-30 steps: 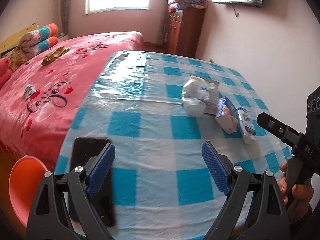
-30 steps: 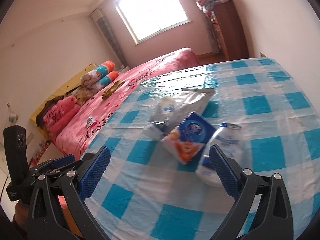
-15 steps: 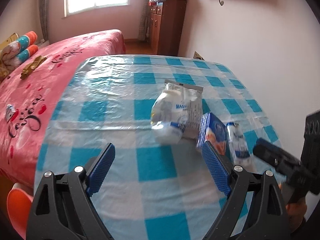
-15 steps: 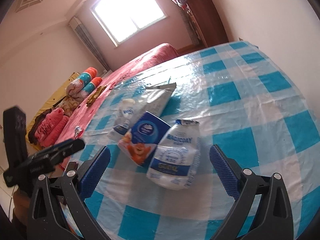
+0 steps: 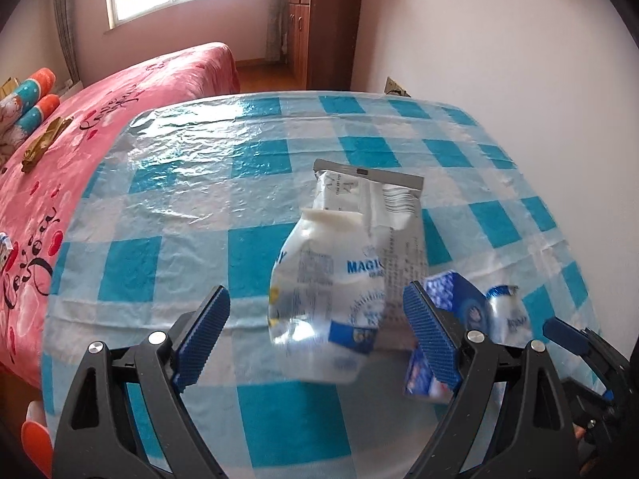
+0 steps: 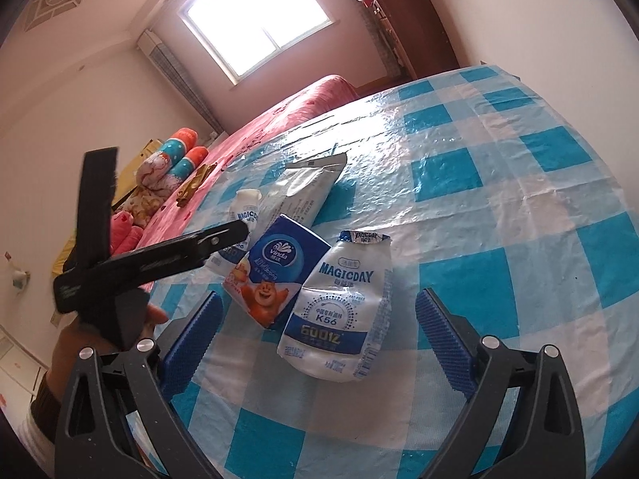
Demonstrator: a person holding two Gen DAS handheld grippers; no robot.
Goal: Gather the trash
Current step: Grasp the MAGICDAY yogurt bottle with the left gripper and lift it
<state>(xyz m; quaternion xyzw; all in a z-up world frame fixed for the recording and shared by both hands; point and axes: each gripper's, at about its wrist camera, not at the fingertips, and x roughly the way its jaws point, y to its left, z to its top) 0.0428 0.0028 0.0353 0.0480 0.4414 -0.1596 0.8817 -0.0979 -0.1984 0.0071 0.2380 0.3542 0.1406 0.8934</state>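
Both tongs stand apart, holding nothing. Nearest the right gripper (image 6: 317, 333), at twelve o'clock, lies a crumpled white-and-blue plastic milk pouch (image 6: 339, 303) on the blue-checked plastic tablecloth (image 6: 499, 207); it likely handles light, limp and slick, so pinch its flattened middle. At eleven o'clock, touching it, sits a soft blue tissue pack (image 6: 271, 275). Beyond, the left gripper (image 5: 315, 333) hovers over a second squashed white pouch (image 5: 323, 291).

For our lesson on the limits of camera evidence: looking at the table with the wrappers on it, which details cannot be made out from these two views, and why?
- Blue Vinda tissue pack: in the left wrist view, mostly hidden behind the left gripper's fingers.
- White Magicday pouch nearest the left gripper: lower print motion-blurred in the left wrist view.
- Second white Magicday pouch: left wrist view shows only a blurred top.
- Grey-topped foil bag: small print too small in both views.
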